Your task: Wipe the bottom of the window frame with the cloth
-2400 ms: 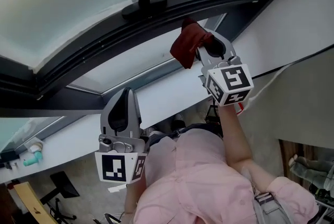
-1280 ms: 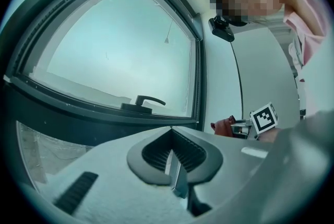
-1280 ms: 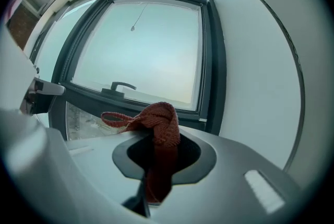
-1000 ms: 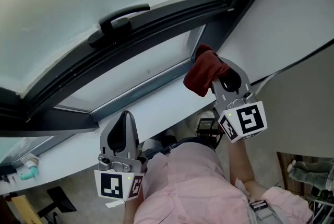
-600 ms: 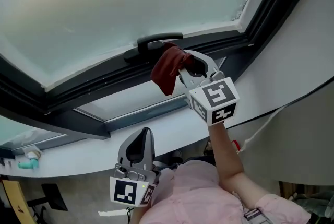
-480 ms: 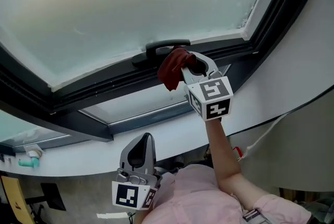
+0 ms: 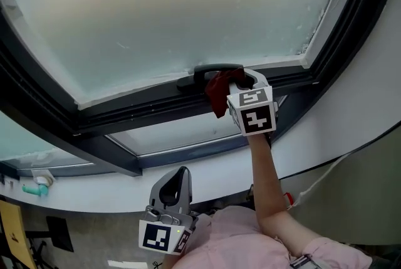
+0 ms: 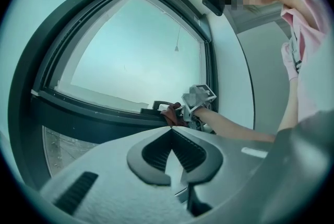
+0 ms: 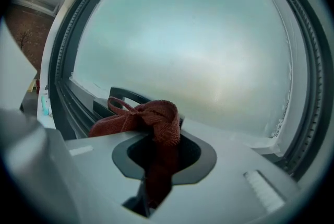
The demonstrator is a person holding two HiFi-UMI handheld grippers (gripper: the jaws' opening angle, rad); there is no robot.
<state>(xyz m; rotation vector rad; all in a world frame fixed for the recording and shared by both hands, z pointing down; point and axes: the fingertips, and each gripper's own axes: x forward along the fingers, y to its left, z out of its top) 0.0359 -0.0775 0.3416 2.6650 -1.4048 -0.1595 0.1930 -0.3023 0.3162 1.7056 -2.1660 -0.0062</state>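
My right gripper [image 7: 241, 81] is shut on a dark red cloth [image 7: 218, 90] and holds it up against the bottom of the dark window frame [image 7: 138, 110], right beside the black window handle [image 7: 212, 72]. In the right gripper view the cloth [image 9: 156, 126] bunches between the jaws, with the handle [image 9: 128, 96] just behind it. My left gripper [image 7: 177, 180] hangs low by the person's body, shut with nothing in it. In the left gripper view its jaws meet, and the cloth [image 8: 172, 115] and the right gripper [image 8: 183, 111] show far off at the frame.
Frosted glass [image 7: 188, 4] fills the sash above the frame. A white sill [image 7: 113, 183] runs below, with a small teal bottle [image 7: 32, 189] at its far left. A white wall [image 7: 369, 73] rises to the right. A lower pane [image 7: 182, 133] lies under the sash.
My right gripper has risen from the lower right corner of the window and carried the cloth up and left to the frame by the handle. The left gripper has stayed low.
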